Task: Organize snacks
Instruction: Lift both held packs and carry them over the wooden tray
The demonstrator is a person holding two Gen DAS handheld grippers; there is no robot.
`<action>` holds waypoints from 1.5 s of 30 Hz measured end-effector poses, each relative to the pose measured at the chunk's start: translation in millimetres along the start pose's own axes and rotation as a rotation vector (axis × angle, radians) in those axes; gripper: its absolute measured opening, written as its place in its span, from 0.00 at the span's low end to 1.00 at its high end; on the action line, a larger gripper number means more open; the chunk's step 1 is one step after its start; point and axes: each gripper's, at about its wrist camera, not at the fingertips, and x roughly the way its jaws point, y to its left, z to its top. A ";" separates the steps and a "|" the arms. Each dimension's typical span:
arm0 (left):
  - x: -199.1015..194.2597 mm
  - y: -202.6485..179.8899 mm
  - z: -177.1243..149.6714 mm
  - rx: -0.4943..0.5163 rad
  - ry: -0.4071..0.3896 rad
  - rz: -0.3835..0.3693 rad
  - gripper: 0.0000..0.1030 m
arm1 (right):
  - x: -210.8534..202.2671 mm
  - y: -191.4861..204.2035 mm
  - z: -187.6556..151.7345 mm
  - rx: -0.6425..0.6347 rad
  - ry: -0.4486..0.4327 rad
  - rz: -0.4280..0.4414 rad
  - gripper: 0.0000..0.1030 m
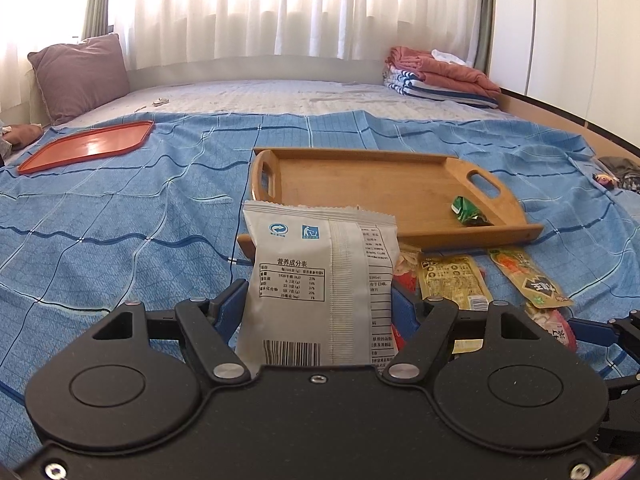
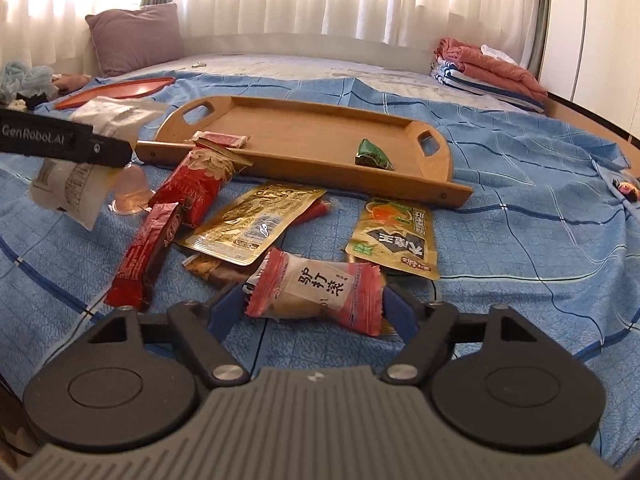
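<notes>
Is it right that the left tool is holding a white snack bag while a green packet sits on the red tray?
Not quite. The green packet sits on the wooden tray, not the red tray, as the right wrist view shows. The left tool does hold the white snack bag.

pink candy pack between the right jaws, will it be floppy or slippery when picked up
The pink candy pack looks puffy with crimped ends, so probably light and soft. Its glossy wrapper may slip. Flat on the bedspread, it seems unlikely to roll.
</notes>
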 end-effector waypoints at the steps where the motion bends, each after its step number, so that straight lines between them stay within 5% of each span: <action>1: 0.3 0.0 -0.6 -0.002 0.001 0.000 0.69 | -1.5 0.2 0.3 -0.002 0.000 0.003 0.70; 9: 0.9 -0.9 -2.9 -0.008 0.005 -0.006 0.69 | -16.5 3.8 0.8 -0.046 -0.008 0.019 0.57; 25: 10.4 12.8 47.9 -0.079 -0.018 -0.043 0.69 | -21.9 -33.4 55.4 0.112 -0.080 0.056 0.55; 30: 40.0 16.7 85.1 -0.104 0.047 -0.089 0.69 | 5.4 -59.4 90.6 0.142 -0.042 0.084 0.56; 45: 169.0 12.3 171.4 -0.132 0.190 -0.048 0.69 | 113.4 -109.0 174.9 0.205 0.103 0.109 0.56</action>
